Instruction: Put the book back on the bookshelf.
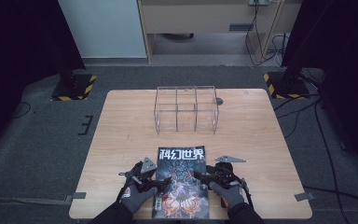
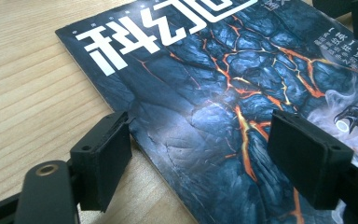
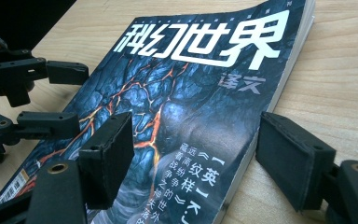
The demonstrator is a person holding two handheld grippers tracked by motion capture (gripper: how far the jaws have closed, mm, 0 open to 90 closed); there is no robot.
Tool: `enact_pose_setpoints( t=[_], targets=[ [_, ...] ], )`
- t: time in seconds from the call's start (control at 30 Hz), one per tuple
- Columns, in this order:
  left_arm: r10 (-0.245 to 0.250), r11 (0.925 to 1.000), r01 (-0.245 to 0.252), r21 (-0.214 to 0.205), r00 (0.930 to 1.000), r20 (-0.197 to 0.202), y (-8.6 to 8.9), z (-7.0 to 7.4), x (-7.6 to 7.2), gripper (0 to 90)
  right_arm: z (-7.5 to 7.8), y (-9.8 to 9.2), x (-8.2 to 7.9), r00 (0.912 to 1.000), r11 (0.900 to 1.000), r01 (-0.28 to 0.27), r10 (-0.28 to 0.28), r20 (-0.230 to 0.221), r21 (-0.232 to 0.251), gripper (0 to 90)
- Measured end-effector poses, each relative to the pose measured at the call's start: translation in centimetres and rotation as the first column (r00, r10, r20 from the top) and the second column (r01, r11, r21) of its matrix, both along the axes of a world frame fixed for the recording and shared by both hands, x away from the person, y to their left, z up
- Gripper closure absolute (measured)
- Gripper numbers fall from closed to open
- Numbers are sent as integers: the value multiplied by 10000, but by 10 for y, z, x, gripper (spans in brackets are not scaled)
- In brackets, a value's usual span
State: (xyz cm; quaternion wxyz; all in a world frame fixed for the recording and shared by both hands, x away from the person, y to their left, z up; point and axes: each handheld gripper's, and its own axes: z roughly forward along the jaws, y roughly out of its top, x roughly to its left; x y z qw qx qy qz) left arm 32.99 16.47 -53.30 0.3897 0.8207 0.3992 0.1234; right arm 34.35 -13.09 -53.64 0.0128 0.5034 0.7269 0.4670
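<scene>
Magazine (image 1: 182, 182) lying flat at worktop (image 1: 121, 140) near edge. Left gripper (image 2: 198, 158) and right gripper (image 3: 193, 161) both hovering, jaws apart, each straddling a magazine side edge. Advise sliding one jaw under before clamping.

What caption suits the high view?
Two open tools, left tool and right tool, flank a magazine on a wooden table.

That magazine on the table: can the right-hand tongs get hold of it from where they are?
Probably yes. The right tongs stand open, straddling the magazine's page edge, with nothing between them and the cover. It lies flat on the table, so lifting that edge first may be needed.
</scene>
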Motion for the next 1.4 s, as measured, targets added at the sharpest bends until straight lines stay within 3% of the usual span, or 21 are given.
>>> enact_pose_setpoints(
  t=[0.77,1.13,1.4],
  targets=[
    [37,9999,-36,130,10000,-64,-2,1,5,196,2,-1,11,9992,9990,-407,406,-26,-179,275],
    [-140,9999,141,73,9999,-24,-16,0,5,180,2,-11,13,10000,9993,-12,13,20,-377,279],
    [-164,9998,165,-85,9999,46,-12,-1,4,207,2,-14,8,9996,9976,189,-173,240,-670,281]
  ],
)
